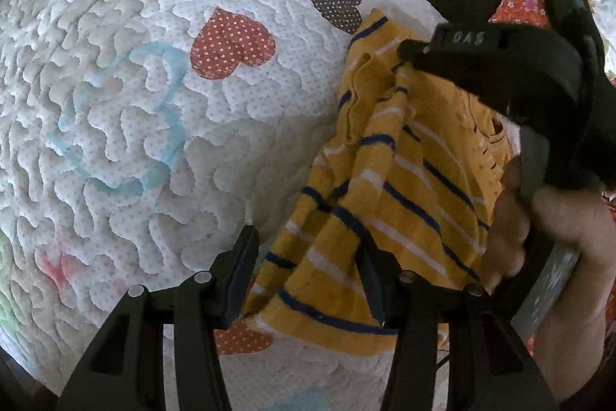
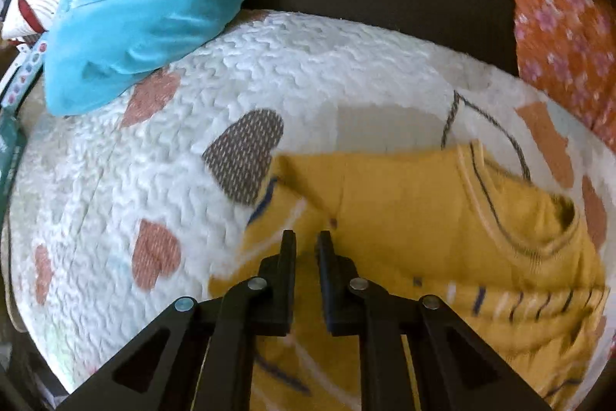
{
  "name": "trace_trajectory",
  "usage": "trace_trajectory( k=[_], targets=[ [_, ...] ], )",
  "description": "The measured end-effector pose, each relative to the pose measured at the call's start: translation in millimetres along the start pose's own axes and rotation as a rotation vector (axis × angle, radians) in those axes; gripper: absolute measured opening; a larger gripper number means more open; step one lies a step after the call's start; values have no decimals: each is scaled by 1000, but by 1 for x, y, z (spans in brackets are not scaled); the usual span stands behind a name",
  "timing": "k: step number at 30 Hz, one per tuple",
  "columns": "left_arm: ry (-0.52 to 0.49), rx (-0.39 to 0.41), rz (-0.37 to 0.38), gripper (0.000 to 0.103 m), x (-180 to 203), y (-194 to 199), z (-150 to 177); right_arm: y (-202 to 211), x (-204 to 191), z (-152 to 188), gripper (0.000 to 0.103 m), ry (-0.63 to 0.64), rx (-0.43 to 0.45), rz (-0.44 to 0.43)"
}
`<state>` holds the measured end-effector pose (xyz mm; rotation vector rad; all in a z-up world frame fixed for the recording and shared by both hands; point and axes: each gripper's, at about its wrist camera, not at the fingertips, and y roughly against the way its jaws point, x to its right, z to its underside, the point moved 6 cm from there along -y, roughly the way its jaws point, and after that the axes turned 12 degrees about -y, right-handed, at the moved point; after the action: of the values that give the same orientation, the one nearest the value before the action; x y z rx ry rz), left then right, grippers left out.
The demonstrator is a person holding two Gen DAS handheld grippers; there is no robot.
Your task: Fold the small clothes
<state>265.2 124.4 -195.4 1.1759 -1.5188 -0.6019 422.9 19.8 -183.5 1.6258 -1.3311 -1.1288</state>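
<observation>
A small yellow knit garment [image 1: 389, 180] with navy and white stripes hangs bunched above a white quilt [image 1: 154, 103]. My left gripper [image 1: 308, 249] stands open, and the cloth's lower edge drapes between its fingers. My right gripper [image 1: 419, 54] shows in the left wrist view, pinching the garment's top. In the right wrist view the right gripper [image 2: 307, 237] has its fingers nearly together over the yellow garment [image 2: 442, 218], which is blurred. Whether cloth sits between the tips there is unclear.
The quilt [image 2: 308, 64] has red and brown heart patches. A blue cushion [image 2: 146, 6] lies at its far left corner. Orange floral fabric [image 2: 558, 26] is at the right. Dark floor lies beyond the quilt's edge.
</observation>
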Motion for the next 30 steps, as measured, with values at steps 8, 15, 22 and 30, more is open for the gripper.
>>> trace_trajectory(
  k=[8, 15, 22, 30],
  targets=[
    [9, 6, -12, 49, -13, 10, 7, 76, 100, 35, 46, -199, 64, -103],
    [-34, 33, -42, 50, -12, 22, 24, 107, 298, 113, 47, -536, 76, 174],
    [44, 39, 73, 55, -33, 31, 48, 162, 337, 206, 65, -757, 156, -69],
    [23, 62, 230, 76, -7, 21, 57, 127, 297, 282, 70, -898, 117, -333]
  ],
)
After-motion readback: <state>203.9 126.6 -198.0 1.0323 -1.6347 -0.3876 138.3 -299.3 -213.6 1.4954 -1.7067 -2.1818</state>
